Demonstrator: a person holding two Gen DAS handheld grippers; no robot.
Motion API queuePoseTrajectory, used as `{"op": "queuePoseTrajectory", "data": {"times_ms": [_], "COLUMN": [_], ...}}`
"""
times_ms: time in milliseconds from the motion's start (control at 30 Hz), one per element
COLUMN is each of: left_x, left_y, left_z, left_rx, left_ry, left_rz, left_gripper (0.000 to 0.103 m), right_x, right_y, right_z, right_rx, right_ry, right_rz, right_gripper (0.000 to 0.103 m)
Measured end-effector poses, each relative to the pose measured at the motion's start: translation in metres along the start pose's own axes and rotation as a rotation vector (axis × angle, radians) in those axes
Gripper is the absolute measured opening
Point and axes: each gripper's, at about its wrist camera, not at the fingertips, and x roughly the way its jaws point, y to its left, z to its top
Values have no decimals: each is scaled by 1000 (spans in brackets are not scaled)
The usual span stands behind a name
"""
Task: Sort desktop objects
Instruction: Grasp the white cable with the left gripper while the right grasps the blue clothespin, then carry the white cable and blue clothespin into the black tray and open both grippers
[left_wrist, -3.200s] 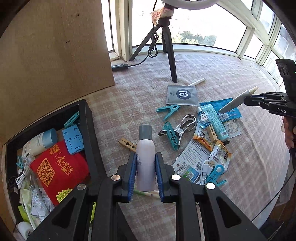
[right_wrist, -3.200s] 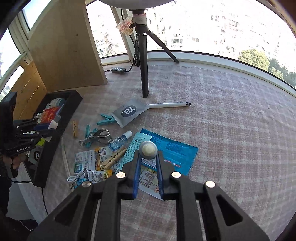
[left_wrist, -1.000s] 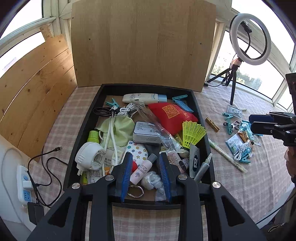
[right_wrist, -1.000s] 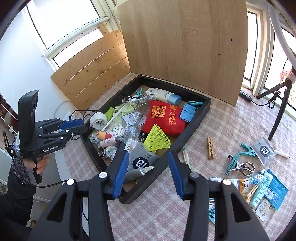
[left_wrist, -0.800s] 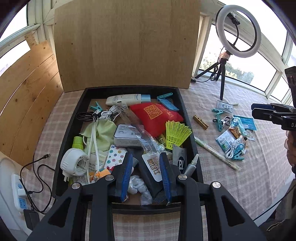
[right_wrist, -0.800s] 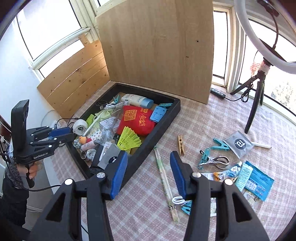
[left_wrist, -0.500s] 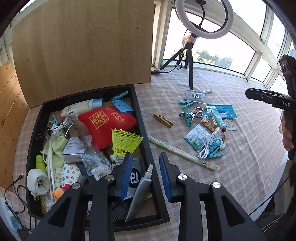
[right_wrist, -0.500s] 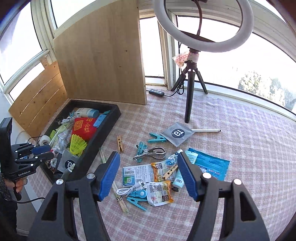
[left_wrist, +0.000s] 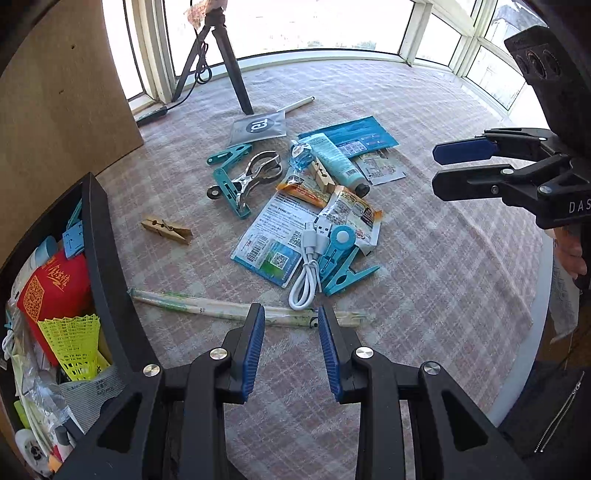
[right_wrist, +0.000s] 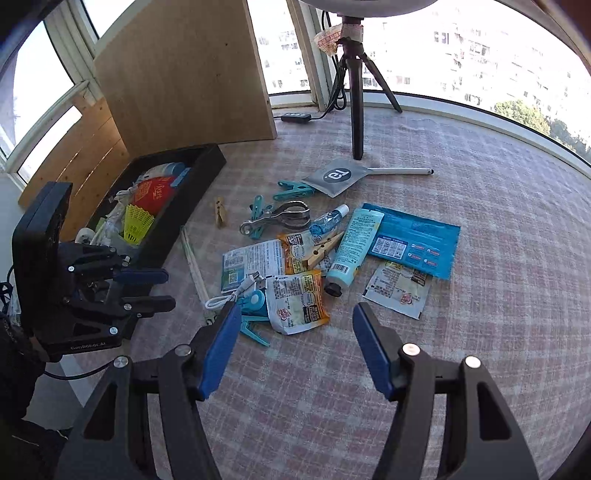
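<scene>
A pile of small objects lies on the checked tablecloth: a white USB cable (left_wrist: 309, 266), a teal clip (left_wrist: 341, 264), snack packets (right_wrist: 297, 301), a light-blue tube (right_wrist: 351, 245), a metal clamp (left_wrist: 255, 175) and a wrapped chopstick pair (left_wrist: 221, 308). The black bin (left_wrist: 99, 251) at the left holds sorted items. My left gripper (left_wrist: 291, 325) is open and empty, just above the chopsticks. My right gripper (right_wrist: 295, 328) is wide open and empty, above the near side of the pile; it also shows in the left wrist view (left_wrist: 461, 162).
A wooden clothespin (left_wrist: 166, 229) lies between bin and pile. A grey pouch (right_wrist: 338, 175), a white pen (right_wrist: 399, 170) and a blue packet (right_wrist: 413, 240) lie farther back. A ring-light tripod (right_wrist: 356, 110) and a wooden board (right_wrist: 184, 81) stand behind.
Both grippers have swung away from the bin, where each let go of the bottle or tube it held, and now hang over the pile. Both are open; the right has opened wider.
</scene>
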Motion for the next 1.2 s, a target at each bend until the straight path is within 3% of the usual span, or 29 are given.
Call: {"op": "queuePoseTrajectory", "data": {"times_ms": [100, 167, 633, 733, 767, 967, 1200], "left_x": [14, 21, 51, 54, 55, 39, 19], "left_y": [-7, -9, -12, -14, -15, -8, 2], "left_z": [0, 1, 4, 5, 5, 2, 0], "left_rx": [31, 40, 60, 71, 74, 29, -26], "left_ry": [28, 39, 84, 88, 86, 42, -13], "left_rz": [-9, -24, -42, -42, -42, -62, -79], "left_gripper": [29, 29, 28, 26, 21, 17, 9], "right_x": [20, 35, 81, 87, 89, 83, 62], "right_y": [13, 18, 25, 24, 23, 17, 7], "right_z": [-3, -4, 4, 4, 4, 4, 9], "right_rx": [-39, -51, -103, -94, -90, -47, 34], "right_ry": [41, 72, 155, 165, 168, 146, 93], "right_rz": [31, 41, 58, 68, 72, 111, 158], "right_gripper": [54, 42, 33, 24, 20, 9, 5]}}
